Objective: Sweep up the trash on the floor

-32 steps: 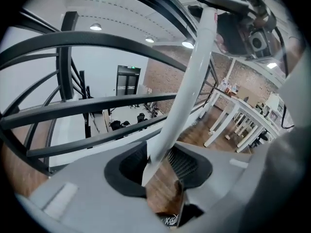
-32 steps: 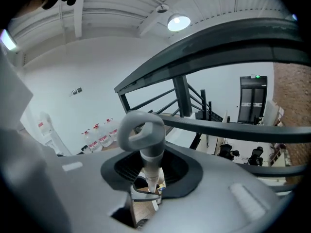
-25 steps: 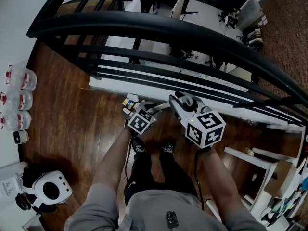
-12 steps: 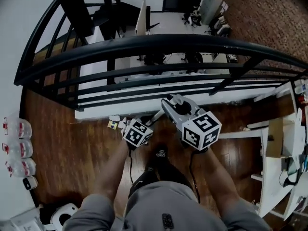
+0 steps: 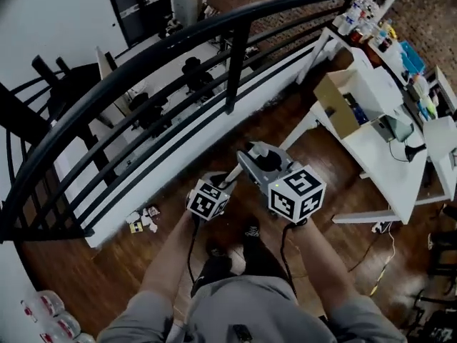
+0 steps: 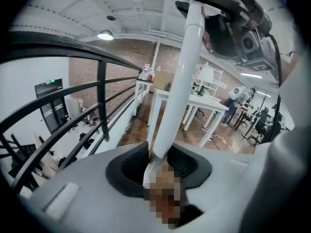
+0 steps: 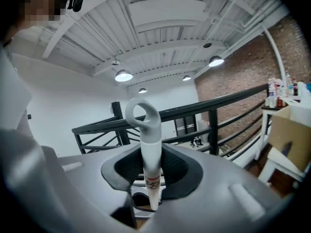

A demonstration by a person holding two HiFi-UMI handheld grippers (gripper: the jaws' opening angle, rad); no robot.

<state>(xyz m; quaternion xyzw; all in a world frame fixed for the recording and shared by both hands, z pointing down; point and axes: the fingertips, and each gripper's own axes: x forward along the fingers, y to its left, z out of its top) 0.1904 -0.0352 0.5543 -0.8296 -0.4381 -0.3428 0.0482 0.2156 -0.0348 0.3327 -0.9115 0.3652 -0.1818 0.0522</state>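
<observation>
**Both grippers grip the handle; the trash lies by the railing**

An open cardboard box (image 5: 335, 102) stands on the near end of the white table (image 5: 385, 163), at the upper right of the head view. What sits inside it is too dark and small to name. Farther up the same table there is a cluster of small bottles (image 5: 360, 13). At the lower left corner a few clear plastic bottles (image 5: 53, 321) lie against the wall, cut off by the frame edge.

Your left gripper (image 6: 159, 161) is clamped on the white handle (image 6: 181, 76). Its jaws have just been closing a little, with the pole between them. Your right gripper (image 7: 151, 171) is closed on the same handle higher up, just under its top end. The lower end of the handle is hidden behind the left gripper's body in every view, so you cannot see what it carries.

The handle is a plain white tube ending in a grey hanging loop (image 7: 151, 124), with a small red mark low on the tube.

The trash (image 5: 143, 219) is a small cluster of white, yellow and dark scraps. It lies on the dark wooden floor (image 5: 107, 270), against the white ledge (image 5: 171, 179) under the black railing (image 5: 178, 41). In the head view it is at the lower left, apart from your left gripper.
</observation>
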